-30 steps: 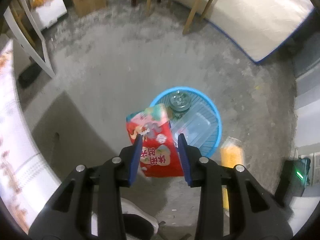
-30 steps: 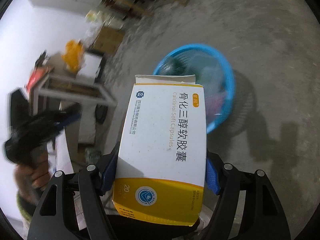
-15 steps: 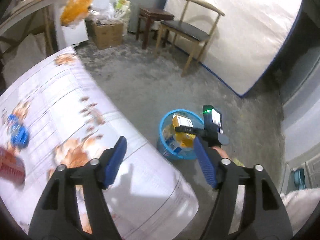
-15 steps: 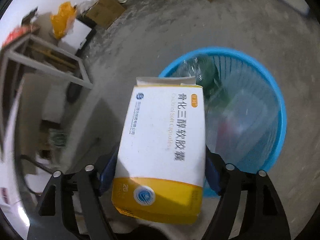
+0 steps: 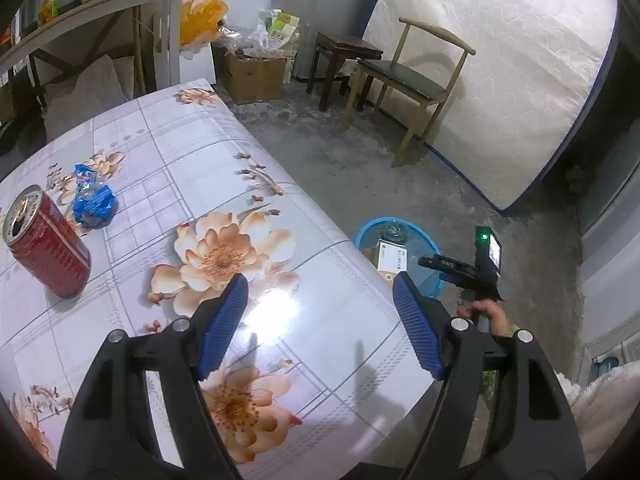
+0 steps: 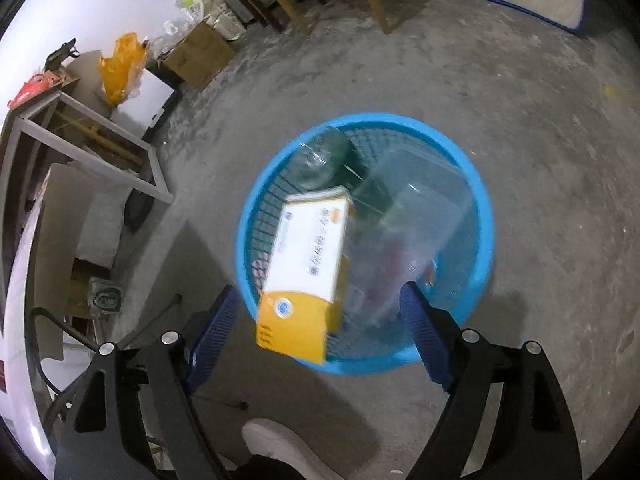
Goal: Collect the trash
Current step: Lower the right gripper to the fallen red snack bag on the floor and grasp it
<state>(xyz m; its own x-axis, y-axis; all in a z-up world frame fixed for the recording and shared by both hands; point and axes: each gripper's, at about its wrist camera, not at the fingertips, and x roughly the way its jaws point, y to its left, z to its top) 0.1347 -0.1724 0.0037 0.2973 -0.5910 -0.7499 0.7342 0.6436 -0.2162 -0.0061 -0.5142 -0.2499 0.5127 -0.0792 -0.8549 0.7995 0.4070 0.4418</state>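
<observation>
Glossy floral vinyl cloth on surface (image 5: 224, 152), glare spot. Red can (image 5: 46, 254): shiny metal. Blue wrapper (image 5: 95, 205): crinkly plastic film. Basket (image 6: 482, 216): smooth blue plastic mesh. Box (image 6: 306, 264): matt-to-satin cardboard. Floor (image 6: 540, 92): rough dusty concrete. Ribbed blue rubbery pads (image 5: 416, 328), matt black tool arms.

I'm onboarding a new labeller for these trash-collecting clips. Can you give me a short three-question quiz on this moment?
1. True or false: the white-and-yellow cardboard medicine box is clamped between the right gripper fingers.
2. Which trash lies on the floral tablecloth-covered table?
A. a red drink can and a crumpled blue wrapper
B. a glass jar
C. a banana peel
3. What is between the left gripper fingers?

Key: 1 false, it is loose over the round blue plastic basket; 2 A; 3 nothing.
</observation>
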